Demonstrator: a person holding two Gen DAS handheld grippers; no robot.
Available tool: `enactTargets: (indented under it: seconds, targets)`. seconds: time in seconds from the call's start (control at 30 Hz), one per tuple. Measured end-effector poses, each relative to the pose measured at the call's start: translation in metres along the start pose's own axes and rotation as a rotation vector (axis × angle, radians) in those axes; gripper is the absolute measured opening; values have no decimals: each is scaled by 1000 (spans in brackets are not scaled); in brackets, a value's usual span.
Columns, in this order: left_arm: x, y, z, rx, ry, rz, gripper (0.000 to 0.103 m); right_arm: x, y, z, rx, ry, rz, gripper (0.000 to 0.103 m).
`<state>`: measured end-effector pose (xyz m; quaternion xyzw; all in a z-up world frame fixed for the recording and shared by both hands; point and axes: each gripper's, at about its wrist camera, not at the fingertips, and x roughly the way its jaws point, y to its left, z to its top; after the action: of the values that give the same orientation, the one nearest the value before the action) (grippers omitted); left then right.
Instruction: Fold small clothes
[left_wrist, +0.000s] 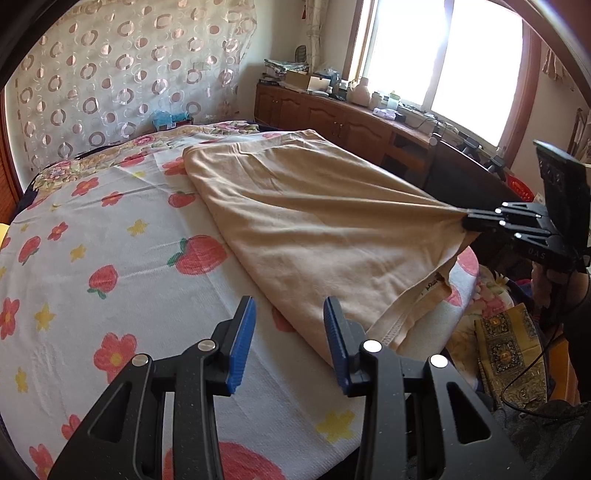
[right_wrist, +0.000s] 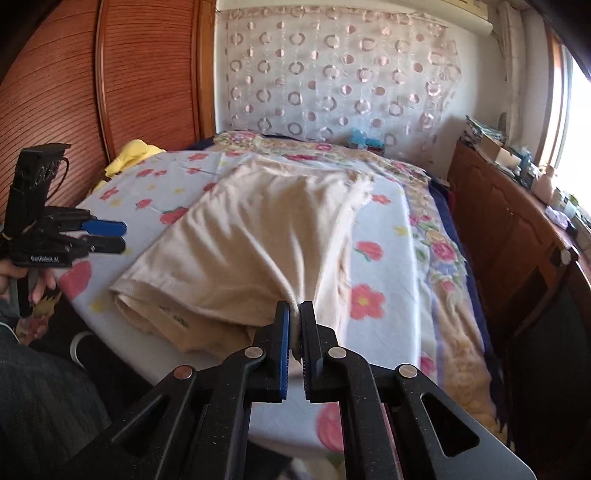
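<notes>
We see the bed (left_wrist: 122, 236) filling most of both views, covered by a white sheet printed with strawberries, red flowers and yellow stars. On it lies the beige garment (left_wrist: 314, 236), the largest loose thing, stretching in the left wrist view from about twelve o'clock down toward four o'clock, its stitched hem near the bed's near edge. A wooden cabinet (left_wrist: 332, 118) with clutter on top runs under the bright window at one to two o'clock. A yellow cloth (right_wrist: 133, 155) sits at the bed's far left edge, at ten o'clock in the right wrist view. Our right gripper (right_wrist: 294, 314) has its jaws pressed together on a pinched corner of the garment, drawing the cloth taut into a point; in the left wrist view it sits at three o'clock. Our left gripper (left_wrist: 290, 325) hovers with its blue pads apart over the sheet just beside the garment's edge, holding nothing.
</notes>
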<state>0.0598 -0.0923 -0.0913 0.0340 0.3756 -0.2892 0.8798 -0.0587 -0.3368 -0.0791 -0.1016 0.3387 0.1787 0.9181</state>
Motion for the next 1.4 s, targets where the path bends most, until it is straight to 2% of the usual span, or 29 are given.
enactTargets:
  seconds: [0.07, 0.13, 0.27, 0.33, 0.37, 0.57, 0.73, 0.93, 1.03, 1.17, 1.23, 1.27, 1.33, 1.4]
  targets:
    - [3, -3, 0, 6, 5, -6, 39, 3, -6, -5, 14, 28, -39, 6]
    - [6, -6, 0, 15, 14, -7, 39, 4, -12, -8, 42, 47, -37, 9]
    - [12, -8, -3, 20, 40, -7, 39, -7, -16, -3, 76, -12, -16, 14]
    - [17, -8, -5, 16, 59, -5, 39, -10, -14, 2, 87, -45, -15, 38]
    - [18, -8, -6, 15, 62, -5, 39, -11, -12, 3, 89, -57, -9, 41]
    - [22, -10, -18, 10, 113, -40, 39, 19, -9, 8, 90, -64, -8, 44]
    - [18, -11, -22, -5, 110, -53, 39, 54, -15, 9, 132, -9, 2, 49]
    - [21, -16, -21, -31, 112, -110, 39, 79, -32, 0, 218, 83, 32, 54]
    - [22, -17, -21, -43, 112, -140, 39, 81, -33, -2, 227, 90, 60, 56]
    - [24, -15, -20, -81, 106, -186, 39, 82, -26, 3, 181, 102, 87, 56]
    - [25, -14, -19, -97, 104, -200, 39, 84, -20, 6, 134, 115, 65, 55]
    - [26, -14, -18, -98, 105, -200, 39, 86, -20, 7, 121, 118, 68, 51]
    - [28, -17, -16, -94, 105, -191, 39, 87, -21, 7, 110, 122, 92, 27]
    - [31, -20, -13, -74, 97, -188, 39, 88, -22, 7, 99, 119, 120, 19]
